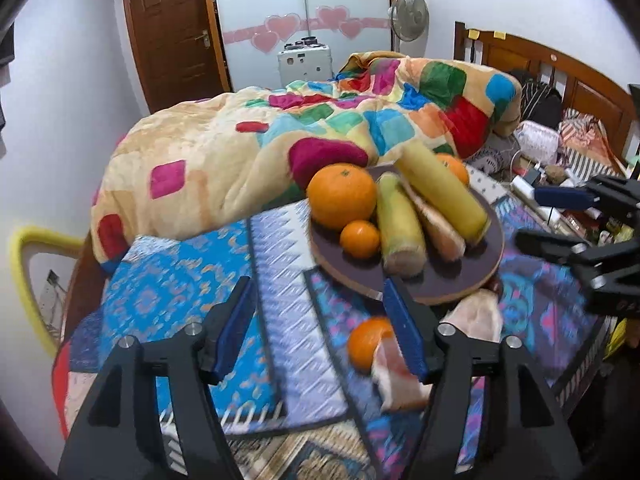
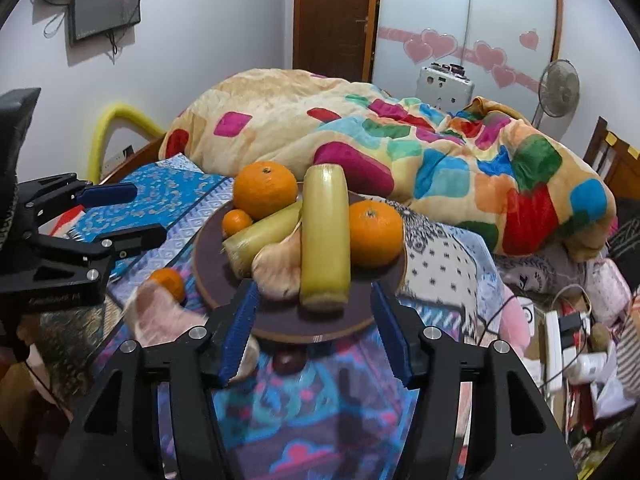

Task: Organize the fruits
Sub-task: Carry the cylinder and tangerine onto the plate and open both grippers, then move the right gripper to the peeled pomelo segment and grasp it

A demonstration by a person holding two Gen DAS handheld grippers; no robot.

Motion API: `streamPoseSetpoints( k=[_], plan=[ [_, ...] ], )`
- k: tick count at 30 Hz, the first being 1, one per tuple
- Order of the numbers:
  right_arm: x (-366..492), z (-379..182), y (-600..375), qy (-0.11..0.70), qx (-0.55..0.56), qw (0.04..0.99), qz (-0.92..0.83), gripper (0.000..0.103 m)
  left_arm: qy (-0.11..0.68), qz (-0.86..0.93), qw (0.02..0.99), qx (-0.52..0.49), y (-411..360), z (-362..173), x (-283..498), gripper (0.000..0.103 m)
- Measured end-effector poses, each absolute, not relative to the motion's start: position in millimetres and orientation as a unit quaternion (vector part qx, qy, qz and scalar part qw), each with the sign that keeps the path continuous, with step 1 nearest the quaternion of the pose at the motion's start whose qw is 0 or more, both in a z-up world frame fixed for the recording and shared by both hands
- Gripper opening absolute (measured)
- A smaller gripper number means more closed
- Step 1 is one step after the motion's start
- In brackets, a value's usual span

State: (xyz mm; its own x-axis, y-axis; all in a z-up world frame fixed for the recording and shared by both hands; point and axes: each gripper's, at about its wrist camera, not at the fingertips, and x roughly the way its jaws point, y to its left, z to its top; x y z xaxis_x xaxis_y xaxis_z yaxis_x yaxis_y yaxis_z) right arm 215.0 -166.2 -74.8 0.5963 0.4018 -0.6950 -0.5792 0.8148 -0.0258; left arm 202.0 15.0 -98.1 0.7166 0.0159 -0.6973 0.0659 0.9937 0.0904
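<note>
A round dark plate on the patterned bedspread holds two big oranges, a small tangerine, two pale yellow sugarcane pieces and a pomelo segment. Loose on the cloth beside the plate lie a tangerine and pomelo segments. My left gripper is open and empty, just left of the loose tangerine. My right gripper is open and empty at the plate's near rim. A small dark fruit lies under that rim.
A bunched colourful quilt lies behind the plate. Clutter with cables and a power strip sits at the right by the wooden headboard. The bed's left edge drops by a yellow-framed object.
</note>
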Motion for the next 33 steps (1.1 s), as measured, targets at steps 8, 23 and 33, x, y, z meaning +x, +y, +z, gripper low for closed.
streamPoseSetpoints(
  k=[8,23,33],
  plan=[
    [178,-106,-182,0.364,-0.108,0.885,0.270,0.070,0.411,0.003,0.910,0.051,33,-126,182,0.076],
    [183,-135,-171,0.381,-0.112,0.875,0.279,0.070,0.427,-0.016,0.903,0.036,20,-136,177,0.078],
    [171,-128,-186,0.376,-0.100,0.883,0.261,0.070,0.412,-0.069,0.908,0.041,-18,-124,144,0.078]
  ],
)
